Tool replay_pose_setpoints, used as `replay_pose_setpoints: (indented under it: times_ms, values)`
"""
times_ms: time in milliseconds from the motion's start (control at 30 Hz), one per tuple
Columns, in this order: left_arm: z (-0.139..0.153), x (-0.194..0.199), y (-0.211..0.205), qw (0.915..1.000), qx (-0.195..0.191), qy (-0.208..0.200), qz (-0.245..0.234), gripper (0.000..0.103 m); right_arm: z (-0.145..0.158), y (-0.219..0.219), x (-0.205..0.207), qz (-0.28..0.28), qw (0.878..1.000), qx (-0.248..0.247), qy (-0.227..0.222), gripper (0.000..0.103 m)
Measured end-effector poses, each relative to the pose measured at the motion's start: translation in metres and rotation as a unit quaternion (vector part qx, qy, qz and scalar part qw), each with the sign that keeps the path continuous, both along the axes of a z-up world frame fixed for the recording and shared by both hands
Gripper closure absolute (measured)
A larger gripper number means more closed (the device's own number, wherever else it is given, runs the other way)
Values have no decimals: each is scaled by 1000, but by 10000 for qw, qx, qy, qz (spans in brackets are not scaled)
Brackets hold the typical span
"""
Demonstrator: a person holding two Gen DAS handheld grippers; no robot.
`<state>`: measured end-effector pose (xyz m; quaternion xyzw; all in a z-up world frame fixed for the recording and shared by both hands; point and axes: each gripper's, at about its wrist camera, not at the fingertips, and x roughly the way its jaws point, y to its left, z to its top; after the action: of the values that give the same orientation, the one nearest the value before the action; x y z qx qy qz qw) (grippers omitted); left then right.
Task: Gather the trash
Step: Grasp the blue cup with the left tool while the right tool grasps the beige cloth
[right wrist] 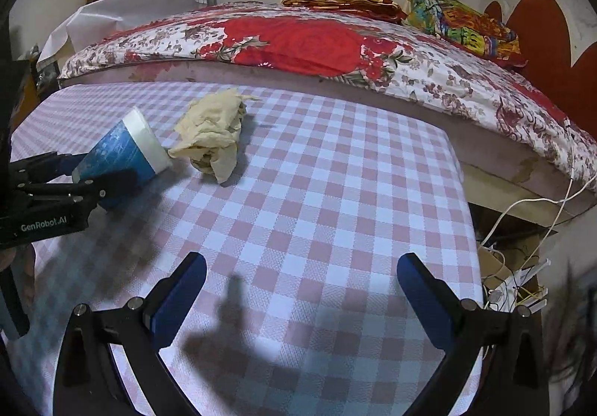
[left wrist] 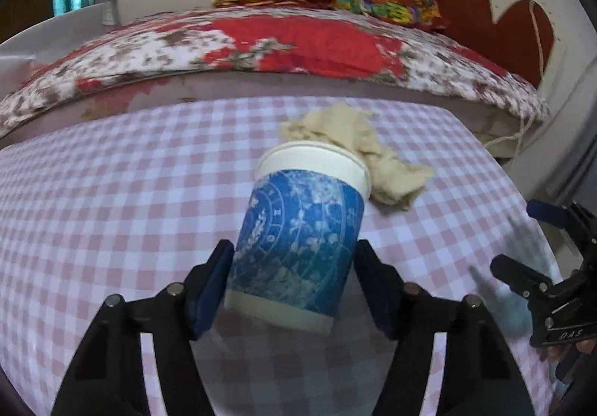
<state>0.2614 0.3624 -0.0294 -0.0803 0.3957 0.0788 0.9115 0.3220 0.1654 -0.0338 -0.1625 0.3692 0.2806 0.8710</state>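
A blue-and-white paper cup (left wrist: pixel 298 225) is tilted with its mouth facing away from me, and my left gripper (left wrist: pixel 294 252) is shut on its lower half, a blue pad pressing each side. In the right wrist view the same cup (right wrist: pixel 127 147) leans over the pink checked table (right wrist: pixel 335 192) in the left gripper (right wrist: pixel 93 173). A crumpled beige tissue (left wrist: pixel 377 158) lies just behind the cup's rim, and in the right wrist view the tissue (right wrist: pixel 212 132) is on the cloth. My right gripper (right wrist: pixel 302 263) hovers open over bare cloth, and the right gripper (left wrist: pixel 530 240) also shows at the table's right edge.
A bed with a red floral quilt (right wrist: pixel 317 39) runs along the table's far side, with folded cloths (right wrist: pixel 459 20) on it. Past the table's right edge sit a cardboard box with wires (right wrist: pixel 511 278) and a white cable (right wrist: pixel 559 199).
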Motion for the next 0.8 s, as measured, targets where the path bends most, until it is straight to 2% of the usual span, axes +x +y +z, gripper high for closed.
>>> replay_pose_setpoints:
  times_ms: [133, 233, 433, 700, 733, 800]
  values:
    - [-3, -20, 28, 9984, -90, -87, 552, 39, -1, 18, 3, 142, 9999, -21, 28, 0]
    - [-5, -28, 40, 9973, -32, -80, 735, 39, -3, 40, 11, 302, 9995, 18, 117, 0]
    - [3, -37, 50, 9946, 65, -223, 1007, 39, -10, 82, 35, 367, 9988, 108, 304, 0]
    - [8, -32, 60, 9924, 149, -228, 1203, 40, -4, 117, 46, 548, 9983, 78, 198, 0]
    - [7, -31, 60, 9923, 168, -209, 1210, 40, -5, 120, 47, 558, 9982, 77, 214, 1]
    - [4, -30, 61, 9921, 145, -169, 1232, 40, -8, 125, 50, 528, 9982, -14, 274, 16]
